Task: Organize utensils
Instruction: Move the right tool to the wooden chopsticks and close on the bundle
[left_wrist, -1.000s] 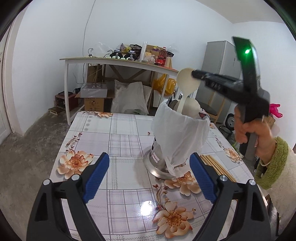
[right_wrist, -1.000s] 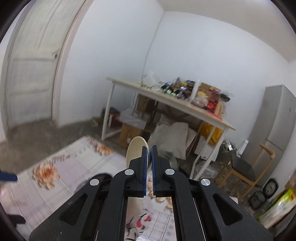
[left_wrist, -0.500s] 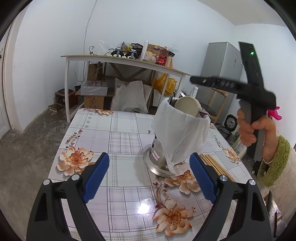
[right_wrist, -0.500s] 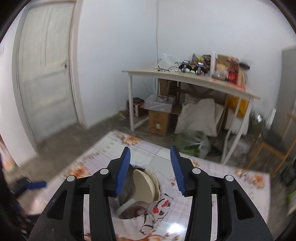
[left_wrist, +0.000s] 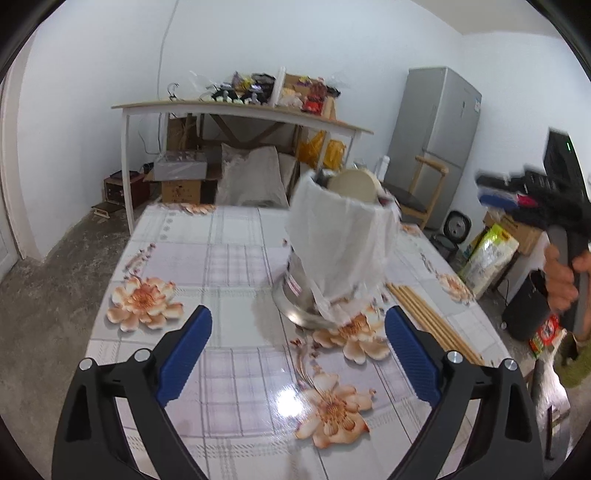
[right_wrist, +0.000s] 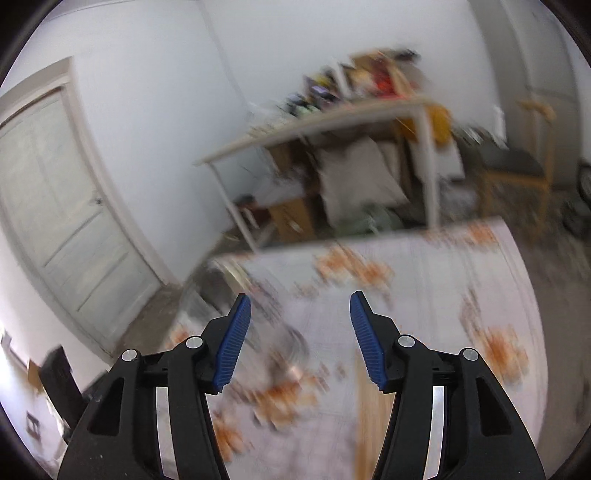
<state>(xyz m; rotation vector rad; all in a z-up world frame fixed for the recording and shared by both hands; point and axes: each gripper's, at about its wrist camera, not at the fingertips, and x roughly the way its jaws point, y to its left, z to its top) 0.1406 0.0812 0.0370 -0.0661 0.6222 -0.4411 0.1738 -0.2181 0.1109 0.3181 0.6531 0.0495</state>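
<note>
- We work in a white-walled room at a glossy tabletop (left_wrist: 236, 258) covered in a checked, peach-flower cloth, with a cluttered side table (left_wrist: 240, 110) and a grey fridge (left_wrist: 436, 140) behind.
- The steel holder wrapped in white cloth (left_wrist: 340, 251) stands mid-table; a cream round-bowled spoon (left_wrist: 354, 186) rests inside it, bowl up.
- The pale wooden chopsticks (left_wrist: 424, 314) lie flat just to the right of the holder, and we judge them the next pick.
- The right gripper (right_wrist: 299, 339) has just been opening and holds nothing between its blue pads; its view is blurred.
- We should square it along the sticks, come in low, and pinch them near the middle so that they do not fan out.
- The left gripper (left_wrist: 295, 354) waits spread wide and empty before the holder, ready to steady it.
</note>
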